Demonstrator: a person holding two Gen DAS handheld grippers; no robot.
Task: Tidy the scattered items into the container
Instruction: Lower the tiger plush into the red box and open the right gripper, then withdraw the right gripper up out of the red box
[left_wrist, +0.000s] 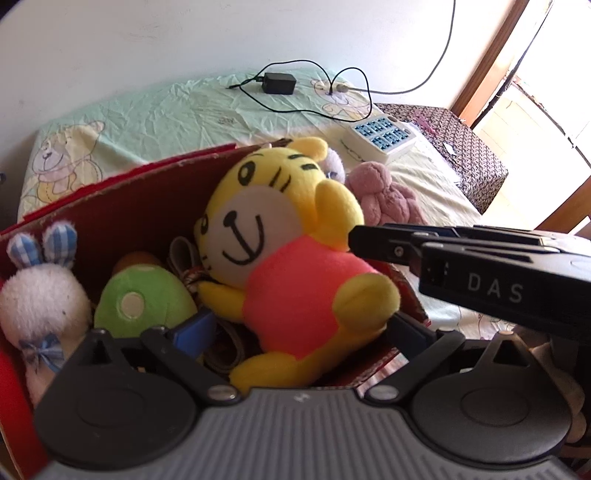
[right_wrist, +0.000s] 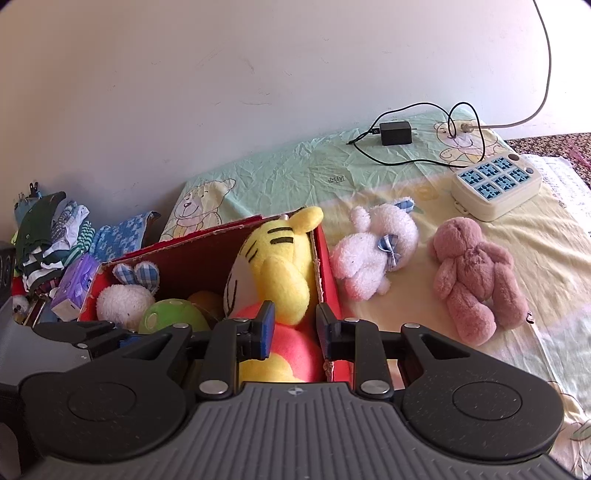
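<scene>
A yellow tiger plush (left_wrist: 280, 258) in a pink shirt lies in the red cardboard box (left_wrist: 147, 206), on a white rabbit (left_wrist: 40, 295) and a green toy (left_wrist: 140, 299). My left gripper (left_wrist: 299, 328) is open wide over the box, its pads either side of the tiger's legs and clear of them. My right gripper (right_wrist: 295, 332) has narrow jaws astride the box's right wall (right_wrist: 328, 266), with the tiger (right_wrist: 273, 266) showing in the gap; whether the pads press on anything I cannot tell. On the bed outside lie a white plush (right_wrist: 373, 254) and a pink bear (right_wrist: 476, 277).
A cream power strip (right_wrist: 495, 188) and a black charger (right_wrist: 395, 133) with looped cables sit further back on the bear-print sheet (right_wrist: 280, 170). Folded clothes (right_wrist: 48, 236) and a purple tissue pack (right_wrist: 74, 288) lie left of the box. A white wall runs behind the bed.
</scene>
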